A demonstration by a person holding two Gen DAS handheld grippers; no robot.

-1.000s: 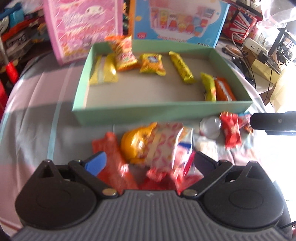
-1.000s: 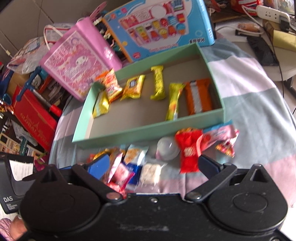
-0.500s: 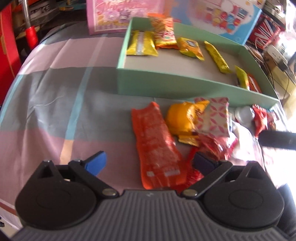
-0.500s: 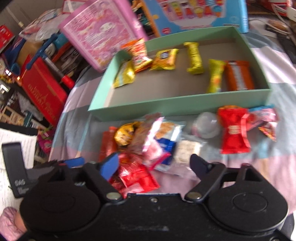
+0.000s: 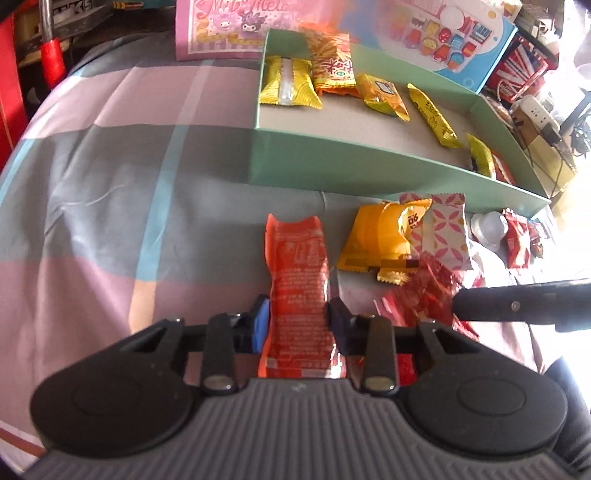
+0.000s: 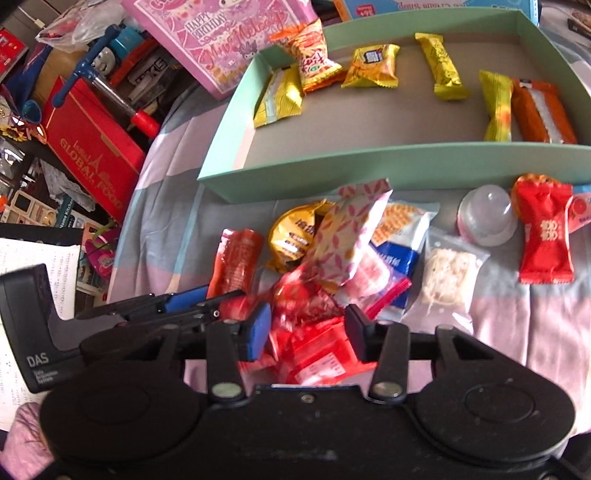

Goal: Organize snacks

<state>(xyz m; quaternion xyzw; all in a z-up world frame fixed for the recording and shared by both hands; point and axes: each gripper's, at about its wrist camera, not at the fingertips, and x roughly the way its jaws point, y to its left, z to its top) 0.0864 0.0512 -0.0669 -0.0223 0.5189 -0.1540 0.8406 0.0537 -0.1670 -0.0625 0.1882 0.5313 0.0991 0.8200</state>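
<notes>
A mint green tray [image 5: 332, 162] holds several yellow and orange snack packs; it also shows in the right wrist view [image 6: 369, 166]. A pile of loose snacks lies in front of it on the checked cloth. My left gripper [image 5: 298, 321] is shut on a long orange-red packet [image 5: 298, 273], also seen in the right wrist view [image 6: 236, 258]. My right gripper [image 6: 304, 328] has closed in around a crinkly red wrapper [image 6: 314, 350] in the pile; its jaws touch the wrapper's sides. A yellow pack [image 5: 376, 240] and a pink patterned pack [image 5: 445, 236] lie just right of the orange-red packet.
A red packet [image 6: 545, 236], a clear plastic cup [image 6: 485, 218] and a white clear-wrapped snack [image 6: 448, 277] lie at right. A pink gift box [image 6: 229, 40] and a blue toy box [image 5: 450, 33] stand behind the tray. Clutter lies beyond the bed's left edge.
Both grippers moved left and down onto the pile and closed from wide open: the left onto the orange-red packet, the right around the red wrapper.
</notes>
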